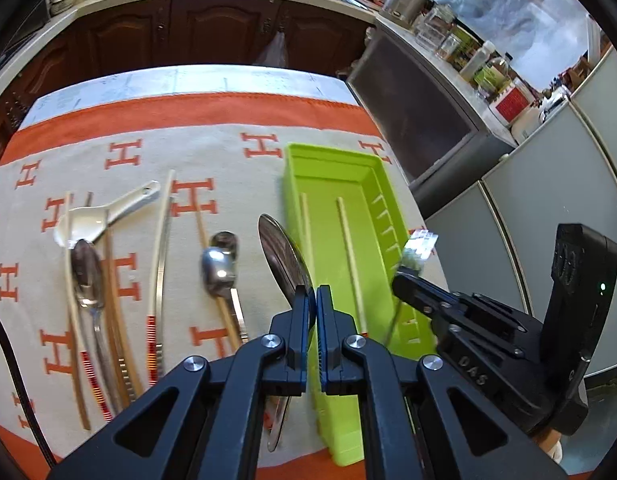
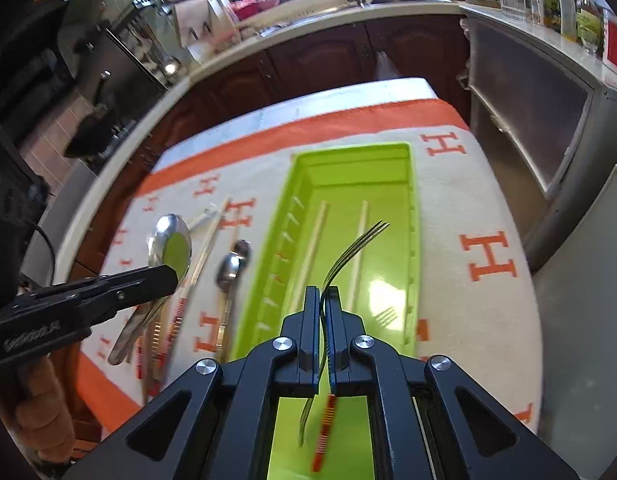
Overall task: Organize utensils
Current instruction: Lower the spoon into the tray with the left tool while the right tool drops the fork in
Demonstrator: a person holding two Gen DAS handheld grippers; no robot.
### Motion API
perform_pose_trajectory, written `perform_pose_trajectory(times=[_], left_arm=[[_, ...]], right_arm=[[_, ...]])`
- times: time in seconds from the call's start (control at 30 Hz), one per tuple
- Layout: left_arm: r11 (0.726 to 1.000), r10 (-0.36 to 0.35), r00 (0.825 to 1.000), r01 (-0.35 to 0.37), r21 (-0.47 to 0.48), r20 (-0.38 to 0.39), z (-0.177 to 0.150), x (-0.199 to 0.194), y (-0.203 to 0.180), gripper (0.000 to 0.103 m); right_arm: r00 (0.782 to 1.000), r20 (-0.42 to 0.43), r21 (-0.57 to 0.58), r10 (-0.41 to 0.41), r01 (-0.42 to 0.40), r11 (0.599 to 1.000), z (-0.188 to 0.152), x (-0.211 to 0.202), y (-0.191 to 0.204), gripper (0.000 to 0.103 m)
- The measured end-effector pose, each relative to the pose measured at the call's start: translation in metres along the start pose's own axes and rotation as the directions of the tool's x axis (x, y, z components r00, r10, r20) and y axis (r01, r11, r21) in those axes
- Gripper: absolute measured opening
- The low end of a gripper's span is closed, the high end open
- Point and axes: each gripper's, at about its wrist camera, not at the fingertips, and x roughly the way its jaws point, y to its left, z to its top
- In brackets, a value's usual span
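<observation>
A lime green utensil tray (image 1: 378, 184) (image 2: 414, 208) lies on the H-patterned cloth with two pale chopsticks (image 1: 350, 252) (image 2: 358, 252) inside. My left gripper (image 1: 312, 292) is shut on a large steel spoon (image 1: 282, 256) (image 2: 170, 244), held above the cloth just left of the tray. My right gripper (image 2: 323, 294) (image 1: 408, 276) is shut on a metal fork (image 2: 354, 246), held over the tray, tines pointing away. On the cloth left of the tray lie a white ceramic spoon (image 1: 104, 214), steel spoons (image 1: 220, 268) (image 1: 86, 276) and several chopsticks (image 1: 160, 264).
The table (image 1: 188, 78) ends just beyond the cloth; dark wood cabinets (image 1: 224, 28) stand behind. A grey cabinet with bottles (image 1: 428, 112) stands to the right of the tray. The counter (image 2: 348, 12) carries kitchenware.
</observation>
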Motion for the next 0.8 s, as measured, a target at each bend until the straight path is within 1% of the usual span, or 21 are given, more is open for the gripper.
perform_pose_trajectory(times=[0.03, 0.07, 0.13, 0.2, 0.27, 0.4, 0.43, 0.47, 0.5, 0.53, 0.57, 0.7, 0.8], left_arm=[[1.000, -0.001, 1.000, 0.001, -0.001, -0.007, 0.000, 0.003, -0.004, 0.002], [1.000, -0.002, 1.000, 0.002, -0.006, -0.016, 0.001, 0.009, -0.009, 0.002], [1.000, -0.015, 0.999, 0.015, -0.015, -0.031, 0.002, 0.016, -0.014, 0.002], [1.000, -0.013, 0.999, 0.013, -0.015, -0.037, 0.002, 0.023, -0.021, 0.002], [1.000, -0.010, 0.999, 0.010, -0.009, -0.048, 0.002, 0.030, -0.026, 0.002], [1.000, -0.003, 0.996, 0.003, 0.004, -0.085, -0.001, 0.044, -0.034, 0.003], [1.000, 0.002, 0.995, -0.001, 0.007, -0.097, -0.002, 0.048, -0.035, 0.009], [1.000, 0.004, 0.994, -0.003, 0.009, -0.107, -0.004, 0.049, -0.035, 0.017], [1.000, 0.010, 0.994, -0.009, 0.012, -0.109, -0.005, 0.048, -0.035, 0.021], [1.000, 0.018, 0.994, -0.016, 0.016, -0.107, -0.006, 0.048, -0.036, 0.028], [0.999, 0.027, 0.994, -0.025, 0.024, -0.104, -0.007, 0.045, -0.037, 0.032], [0.996, 0.066, 0.995, -0.061, 0.070, -0.079, -0.012, 0.026, -0.035, 0.034], [0.989, 0.106, 0.993, -0.100, 0.110, -0.049, -0.018, 0.011, -0.032, 0.039]], right_arm=[[1.000, -0.009, 0.032, 0.005, -0.005, 0.999, 0.001, 0.003, -0.006, 0.007], [1.000, -0.006, 0.058, 0.015, -0.014, 0.998, 0.001, 0.003, -0.010, 0.011], [0.999, 0.020, 0.091, 0.027, -0.029, 0.995, 0.000, -0.002, -0.016, 0.016], [0.997, 0.068, 0.135, 0.030, -0.039, 0.990, -0.002, -0.014, -0.026, 0.021], [0.993, 0.115, 0.177, 0.025, -0.046, 0.983, -0.002, -0.027, -0.035, 0.024], [0.987, 0.158, 0.224, 0.002, -0.038, 0.974, -0.006, -0.047, -0.044, 0.028], [0.986, 0.165, 0.231, 0.000, -0.039, 0.972, -0.007, -0.051, -0.045, 0.029], [0.985, 0.170, 0.235, -0.002, -0.039, 0.971, -0.009, -0.056, -0.042, 0.030], [0.984, 0.176, 0.241, -0.005, -0.038, 0.970, -0.010, -0.060, -0.043, 0.032], [0.984, 0.181, 0.248, -0.008, -0.038, 0.968, -0.012, -0.063, -0.044, 0.033], [0.983, 0.183, 0.253, -0.008, -0.040, 0.967, -0.014, -0.066, -0.044, 0.034], [0.984, 0.178, 0.262, 0.005, -0.052, 0.964, -0.020, -0.066, -0.039, 0.035], [0.986, 0.168, 0.254, 0.017, -0.060, 0.965, -0.025, -0.063, -0.032, 0.035]])
